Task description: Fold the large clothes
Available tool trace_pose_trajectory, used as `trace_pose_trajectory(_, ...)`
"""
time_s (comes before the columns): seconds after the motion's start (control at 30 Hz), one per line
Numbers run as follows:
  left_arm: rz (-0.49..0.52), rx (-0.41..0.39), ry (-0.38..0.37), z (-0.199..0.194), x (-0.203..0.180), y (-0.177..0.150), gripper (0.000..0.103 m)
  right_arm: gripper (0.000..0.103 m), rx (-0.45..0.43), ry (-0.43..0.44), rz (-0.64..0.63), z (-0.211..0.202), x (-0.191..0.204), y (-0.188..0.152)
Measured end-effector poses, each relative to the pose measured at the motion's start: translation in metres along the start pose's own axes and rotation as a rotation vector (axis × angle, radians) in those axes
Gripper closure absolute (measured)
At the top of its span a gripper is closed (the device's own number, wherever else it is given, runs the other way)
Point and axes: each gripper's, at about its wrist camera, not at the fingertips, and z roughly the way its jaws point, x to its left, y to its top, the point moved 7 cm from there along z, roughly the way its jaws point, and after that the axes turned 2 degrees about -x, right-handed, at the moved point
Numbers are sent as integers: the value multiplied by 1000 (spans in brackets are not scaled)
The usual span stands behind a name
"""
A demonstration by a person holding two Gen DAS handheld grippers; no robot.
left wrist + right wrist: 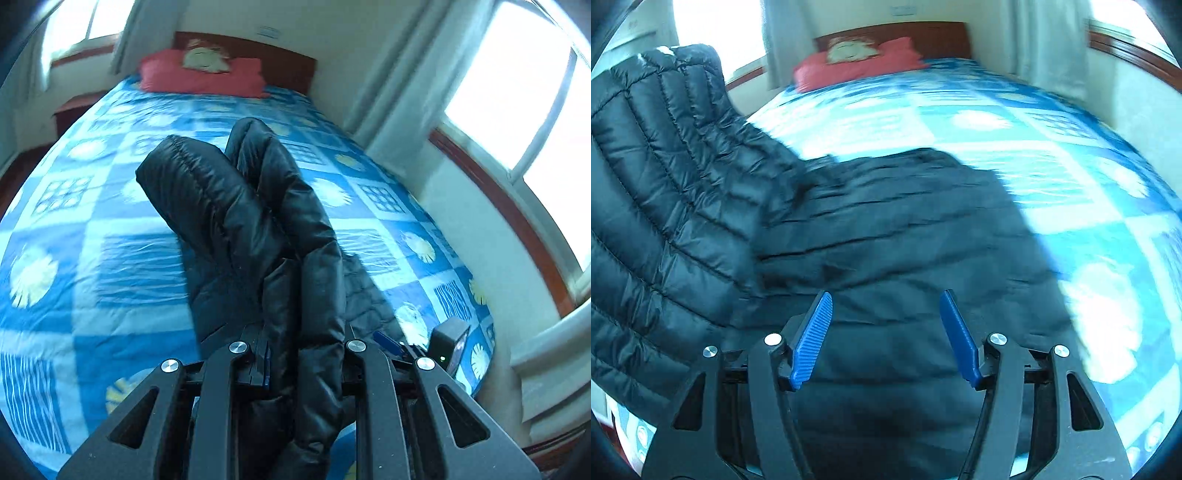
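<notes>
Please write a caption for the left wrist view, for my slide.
Left gripper shut on a black puffer jacket, lifting it above a blue patterned bedspread.

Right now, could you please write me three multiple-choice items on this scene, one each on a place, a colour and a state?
1. Where does the black puffer jacket lie?
A. on the blue patterned bedspread
B. on a chair
C. on the floor

2. What colour is the pillow at the headboard?
A. green
B. red
C. white

3. How is the right gripper?
A. shut on the jacket
B. shut on the pillow
C. open, holding nothing

Answers:
1 A, the jacket body spreads over the bedspread.
2 B, it shows red in both views.
3 C, its blue pads stand apart above the jacket, while the left gripper clamps a fold.
</notes>
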Motion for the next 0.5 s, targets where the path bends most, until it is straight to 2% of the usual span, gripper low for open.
trace_pose_trajectory(0.03,38,16,2,14,-21,1,84,42,-3,-16,18,-4,-15,-1)
trace_pose_trajectory(0.23,133,117,-1,90,-83,-12,84,42,-17,-105,117,-25,-97,-11)
trace_pose_trajectory(0.4,118,200,7,154,-105,-37,84,42,-9,-156,154,-37,-137,-27)
trace_pose_trajectory(0.5,106,212,19,172,-112,-48,84,42,8,-153,173,-32,-151,-31)
